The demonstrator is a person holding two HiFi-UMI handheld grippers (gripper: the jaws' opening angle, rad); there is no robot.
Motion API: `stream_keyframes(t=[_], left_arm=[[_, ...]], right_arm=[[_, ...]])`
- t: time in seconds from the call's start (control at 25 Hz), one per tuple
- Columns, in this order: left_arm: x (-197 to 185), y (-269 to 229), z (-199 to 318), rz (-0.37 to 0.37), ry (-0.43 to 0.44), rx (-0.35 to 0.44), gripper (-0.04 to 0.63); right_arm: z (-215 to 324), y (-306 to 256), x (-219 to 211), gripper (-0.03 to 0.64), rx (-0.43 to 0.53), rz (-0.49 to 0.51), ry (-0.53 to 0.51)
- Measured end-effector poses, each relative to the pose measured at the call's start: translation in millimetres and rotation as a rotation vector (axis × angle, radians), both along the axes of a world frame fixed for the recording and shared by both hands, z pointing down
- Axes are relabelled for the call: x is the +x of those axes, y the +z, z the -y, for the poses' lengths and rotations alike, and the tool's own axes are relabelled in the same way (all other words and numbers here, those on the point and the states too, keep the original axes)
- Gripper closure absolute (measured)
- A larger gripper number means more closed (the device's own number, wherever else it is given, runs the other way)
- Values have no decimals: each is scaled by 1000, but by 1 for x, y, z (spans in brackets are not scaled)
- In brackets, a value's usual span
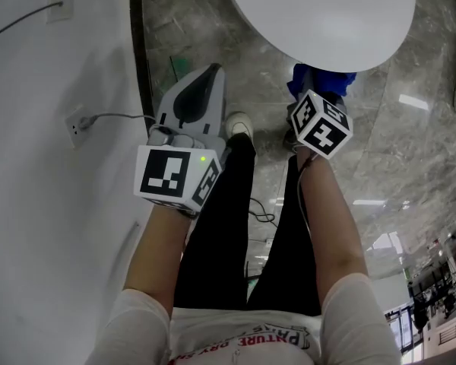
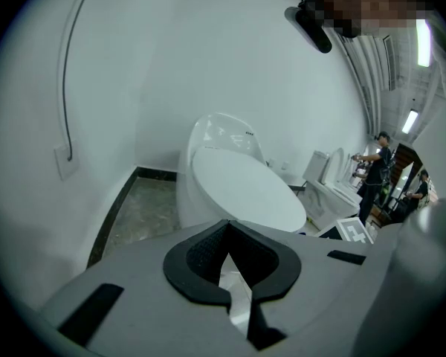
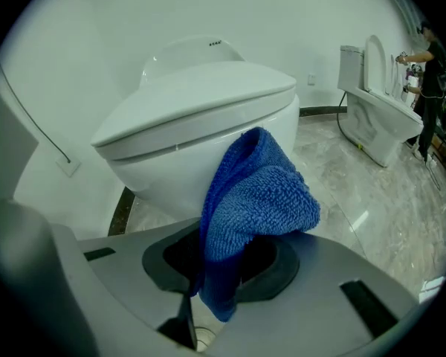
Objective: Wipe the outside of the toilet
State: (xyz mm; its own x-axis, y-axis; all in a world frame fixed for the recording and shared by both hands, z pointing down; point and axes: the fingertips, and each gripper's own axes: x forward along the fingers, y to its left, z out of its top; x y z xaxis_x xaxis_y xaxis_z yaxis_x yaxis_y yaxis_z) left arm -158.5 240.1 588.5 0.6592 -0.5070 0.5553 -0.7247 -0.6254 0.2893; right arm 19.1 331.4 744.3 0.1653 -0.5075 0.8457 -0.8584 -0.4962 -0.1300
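Toilet (image 3: 193, 106): white, lid down, back against the white wall, directly ahead of the person and just beyond both grippers. In the head view its lid fills the top of the frame.

Right gripper (image 3: 227, 270): jaws clamped on a blue terry cloth (image 3: 256, 188). The free end of the cloth stands up in a bunch in front of the bowl. I cannot tell whether it touches the porcelain.

Left gripper (image 2: 227, 233): jaws together, nothing between them, held to the left of the bowl and clear of it.

Step in hand, as I judge it: bring the cloth onto the outer shell and begin the wipe.
- Lay the loose bunch flat on the bowl, so that terry and not jaw plastic meets the glaze.
- Follow the curve in overlapping passes, from under the lid rim downward.
- The grip is low on the cloth. Press lightly, or the bunch may fold back over the jaws.
- Keep the left gripper off the wiping path. The wall side is tight.

Count:
- Toilets: two sure, the near one and a second (image 3: 375, 114) farther right with its lid raised. Others may stand behind it, too small to tell.
- People in the background: two (image 2: 375, 173).
- Grippers: two.
- Cloths: one.
- Wall socket (image 1: 76, 128) with a cable: one near the left gripper.
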Motion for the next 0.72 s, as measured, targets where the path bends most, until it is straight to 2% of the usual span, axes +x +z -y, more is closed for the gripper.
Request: stream_keyframes(t=[0.2, 0.36, 0.56, 0.72], left_arm=[[-23, 8, 9, 12, -27, -7, 589], [-38, 14, 10, 19, -34, -13, 589], [-48, 11, 4, 21, -35, -29, 589], [-52, -9, 3, 8, -49, -39, 589]], right_arm=[[5, 1, -15, 531, -24, -2, 46], [11, 2, -39, 531, -28, 19, 27], [25, -4, -83, 531, 1, 107, -79], [26, -29, -109, 531, 11, 149, -188]])
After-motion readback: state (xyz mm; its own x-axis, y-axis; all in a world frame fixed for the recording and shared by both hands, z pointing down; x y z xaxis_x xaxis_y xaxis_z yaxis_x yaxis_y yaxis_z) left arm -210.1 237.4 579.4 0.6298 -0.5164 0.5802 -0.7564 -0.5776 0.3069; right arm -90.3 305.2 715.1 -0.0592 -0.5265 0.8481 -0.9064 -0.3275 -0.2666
